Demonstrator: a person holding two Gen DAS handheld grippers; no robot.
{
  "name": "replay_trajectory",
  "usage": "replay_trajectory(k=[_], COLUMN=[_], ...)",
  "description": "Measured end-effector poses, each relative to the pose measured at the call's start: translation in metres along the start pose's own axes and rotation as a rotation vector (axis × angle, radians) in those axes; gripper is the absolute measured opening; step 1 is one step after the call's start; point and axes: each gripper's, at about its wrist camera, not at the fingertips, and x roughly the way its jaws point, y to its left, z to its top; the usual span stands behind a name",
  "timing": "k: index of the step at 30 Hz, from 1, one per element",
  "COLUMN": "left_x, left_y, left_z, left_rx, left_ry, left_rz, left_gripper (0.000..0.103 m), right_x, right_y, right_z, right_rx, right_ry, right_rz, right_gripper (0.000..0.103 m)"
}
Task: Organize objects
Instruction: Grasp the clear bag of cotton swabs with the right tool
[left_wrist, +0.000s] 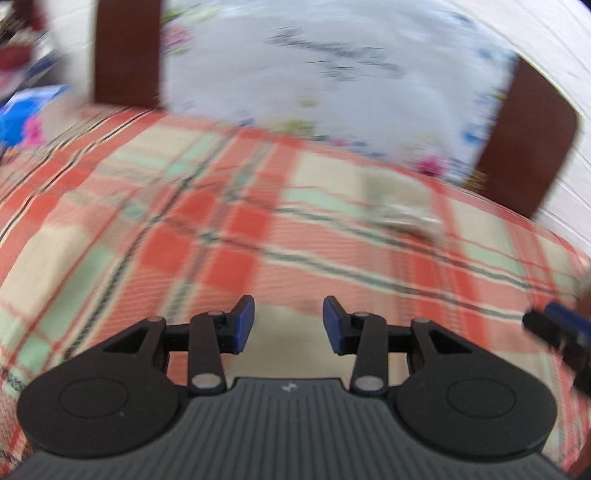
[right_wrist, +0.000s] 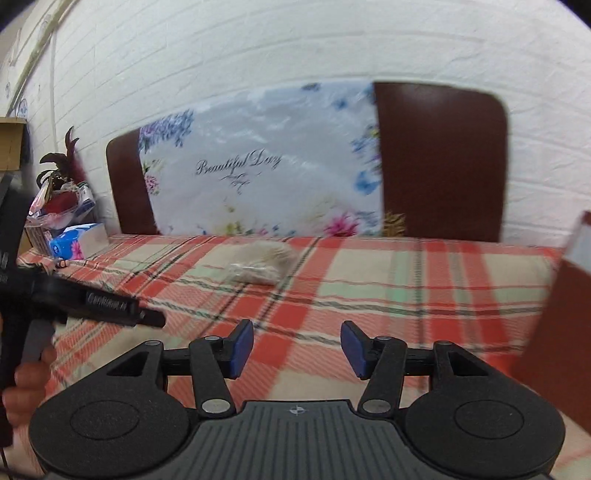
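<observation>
Nearest the lens in the right wrist view, the right tool (right_wrist: 296, 349) is hovering over the plaid bedspread (right_wrist: 369, 280) with its blue pads standing apart and nothing between them. The left tool (left_wrist: 289, 325) is showing the same in its own view: pads apart, though by a narrower gap, with only bedspread behind that gap. Going outward from the right tool, the one loose thing on the bed is a pale, clear-wrapped packet (right_wrist: 260, 264), lying far from the pads and a little left of their centre line, on the bedspread well short of the flowered headboard panel (right_wrist: 258, 166). Its long axis is running roughly left to right across the right tool's line of approach, so the pads would be straddling its short way if brought straight forward. From the left tool the same packet (left_wrist: 400, 214) is sitting far and to the right, blurred, so its outline cannot be read there. Neither tool is touching it; both are well apart from it. Judging by the views, the packet is lying between the two tools' lines, somewhat closer to the right one's. The left tool's body (right_wrist: 88, 302), gripped by a hand (right_wrist: 26, 384), is entering the right view at the near left, and a tissue pack (right_wrist: 79, 242) is sitting at the far left edge of the bed.
</observation>
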Motion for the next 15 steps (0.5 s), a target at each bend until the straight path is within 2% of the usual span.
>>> replay_trajectory(k=[2, 4, 7, 9, 10, 13, 15], left_x=[-0.001, -0.002, 0.001, 0.003, 0.002, 0.003, 0.003], left_y=[0.011, 0.008, -0.007, -0.008, -0.004, -0.001, -0.002], left_z=[-0.009, -0.018, -0.022, -0.022, -0.023, -0.022, -0.022], left_rx=[0.009, 0.047, 0.137, 0.153, 0.146, 0.139, 0.145], left_ry=[-0.08, -0.138, -0.155, -0.161, -0.162, -0.166, -0.167], left_rz=[-0.019, -0.002, 0.04, 0.043, 0.037, 0.032, 0.036], left_gripper=[0.043, 0.044, 0.053, 0.055, 0.056, 0.057, 0.057], right_x=[0.027, 0.062, 0.092, 0.113, 0.123, 0.153, 0.166], right_y=[0.009, 0.016, 0.017, 0.017, 0.017, 0.013, 0.016], right_z=[0.013, 0.029, 0.037, 0.04, 0.041, 0.042, 0.044], right_rx=[0.024, 0.046, 0.055, 0.057, 0.058, 0.072, 0.059], right_ry=[0.021, 0.026, 0.042, 0.058, 0.067, 0.105, 0.108], right_rz=[0.02, 0.021, 0.02, 0.006, -0.006, -0.018, -0.016], right_gripper=[0.054, 0.055, 0.06, 0.061, 0.063, 0.085, 0.086])
